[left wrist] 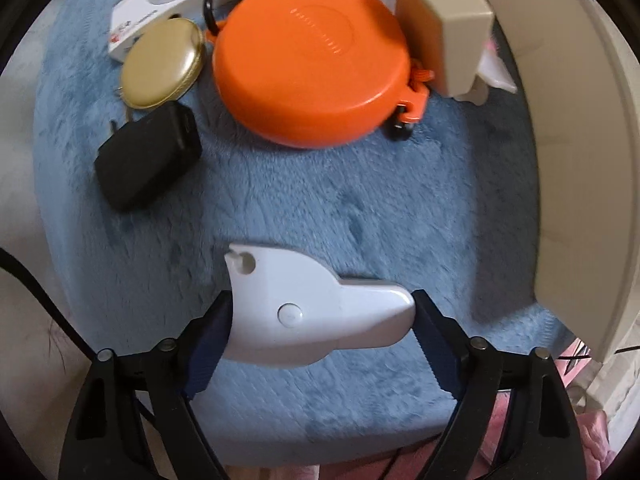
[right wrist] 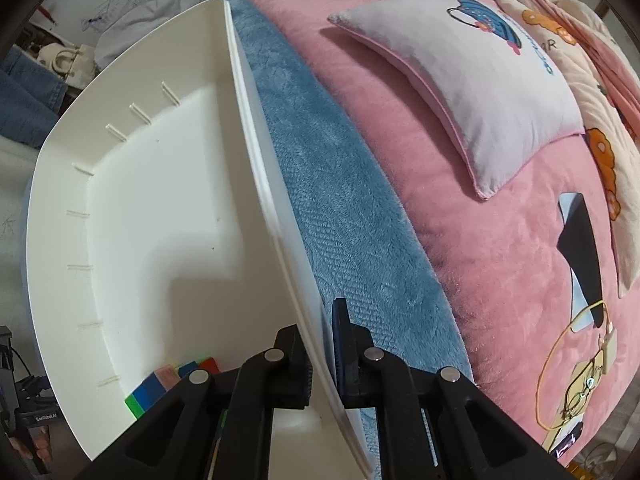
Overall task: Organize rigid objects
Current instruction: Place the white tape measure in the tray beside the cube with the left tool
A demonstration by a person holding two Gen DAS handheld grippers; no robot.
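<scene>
A white, fin-shaped plastic piece [left wrist: 304, 304] lies on the blue plush mat [left wrist: 320, 208], and my left gripper [left wrist: 320, 320] has its blue pads against both of its ends. Beyond it on the mat sit an orange round case [left wrist: 308, 68], a gold oval tin [left wrist: 162, 64], a black charger [left wrist: 148, 156], a white camera box [left wrist: 160, 4] and a beige adapter [left wrist: 444, 28]. My right gripper [right wrist: 320, 360] is shut on the side wall of the white bin [right wrist: 160, 200], one finger inside and one outside. A coloured cube [right wrist: 168, 384] lies in the bin's near corner.
The bin's wall [left wrist: 560, 160] curves along the right edge of the mat. In the right wrist view, a pink bedspread [right wrist: 480, 260] with a pillow [right wrist: 460, 80] and a dark flat device [right wrist: 580, 256] lies beyond the mat [right wrist: 340, 200]. Clothes and bags sit at the upper left.
</scene>
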